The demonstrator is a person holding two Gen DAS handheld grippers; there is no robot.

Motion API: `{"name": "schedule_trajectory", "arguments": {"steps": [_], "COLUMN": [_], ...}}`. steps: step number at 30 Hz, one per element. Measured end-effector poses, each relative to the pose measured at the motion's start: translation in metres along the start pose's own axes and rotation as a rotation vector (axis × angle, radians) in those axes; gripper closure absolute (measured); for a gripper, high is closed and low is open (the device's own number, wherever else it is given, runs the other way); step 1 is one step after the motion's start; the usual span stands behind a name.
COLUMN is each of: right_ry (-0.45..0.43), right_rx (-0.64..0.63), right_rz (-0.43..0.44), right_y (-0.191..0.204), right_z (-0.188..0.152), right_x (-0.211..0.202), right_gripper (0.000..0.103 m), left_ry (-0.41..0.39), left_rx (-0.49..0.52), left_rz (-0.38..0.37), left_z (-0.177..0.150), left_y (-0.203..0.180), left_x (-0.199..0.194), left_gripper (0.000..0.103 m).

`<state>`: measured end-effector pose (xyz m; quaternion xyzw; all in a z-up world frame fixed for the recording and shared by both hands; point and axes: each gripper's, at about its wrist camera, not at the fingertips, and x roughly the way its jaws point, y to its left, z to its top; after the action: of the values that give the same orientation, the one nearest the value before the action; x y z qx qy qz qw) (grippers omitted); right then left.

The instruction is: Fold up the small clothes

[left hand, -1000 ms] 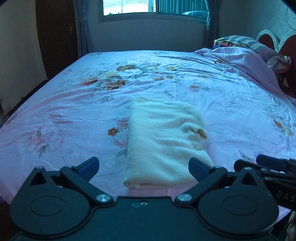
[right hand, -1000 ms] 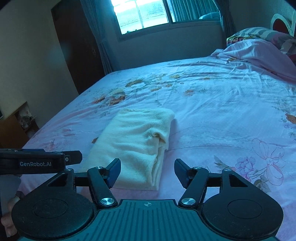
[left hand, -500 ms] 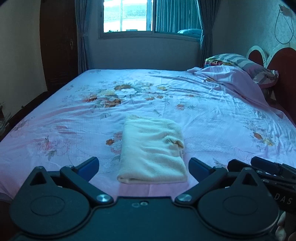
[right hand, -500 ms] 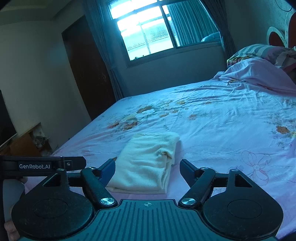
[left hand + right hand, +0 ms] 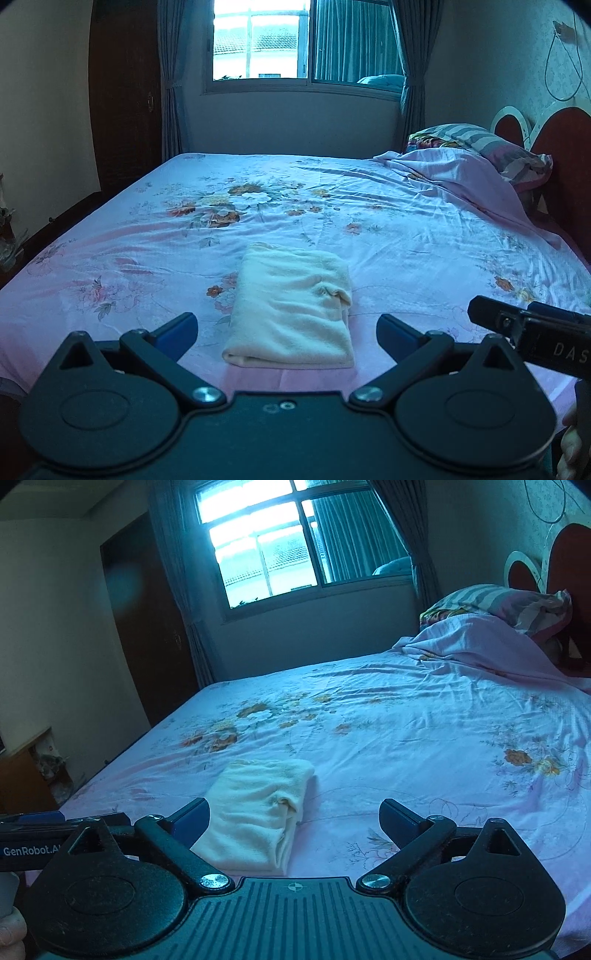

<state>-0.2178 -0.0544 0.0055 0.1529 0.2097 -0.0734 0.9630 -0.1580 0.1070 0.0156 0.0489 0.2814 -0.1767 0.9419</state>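
The bed (image 5: 406, 236) in front of me is covered by a pink floral sheet, with a striped pillow (image 5: 491, 147) and a bunched pink cover (image 5: 461, 177) up at the headboard (image 5: 569, 155) on the right. Beyond the bed are a window (image 5: 258, 40) with grey curtains and a dark wardrobe (image 5: 122, 92) on the left wall. The cream garment (image 5: 291, 310) lies folded into a neat rectangle near the bed's near edge, well apart from the pillow, with bare sheet all round it. My left claw (image 5: 288, 330) stands wide, nothing between its blue pads. My right claw (image 5: 295, 818) has just been opening and is spread wide, empty too; the garment lies on the sheet beyond its left finger (image 5: 192, 818), untouched.
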Motion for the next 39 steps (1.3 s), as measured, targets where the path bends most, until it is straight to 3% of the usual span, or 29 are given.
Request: {"name": "schedule_trajectory", "arguments": {"steps": [18, 39], "right_ry": [-0.031, 0.019], "right_rx": [-0.030, -0.040], "right_rz": [-0.008, -0.004], "right_y": [-0.004, 0.002], "right_z": [0.006, 0.000], "right_x": [-0.007, 0.005], "right_gripper": [0.005, 0.005], "left_ry": [-0.004, 0.035], "left_rx": [-0.014, -0.012], "left_rz": [0.029, 0.002], "left_z": [0.008, 0.003], "left_y": [0.001, 0.002], "left_x": [0.006, 0.011], "left_gripper": [0.002, 0.002]}}
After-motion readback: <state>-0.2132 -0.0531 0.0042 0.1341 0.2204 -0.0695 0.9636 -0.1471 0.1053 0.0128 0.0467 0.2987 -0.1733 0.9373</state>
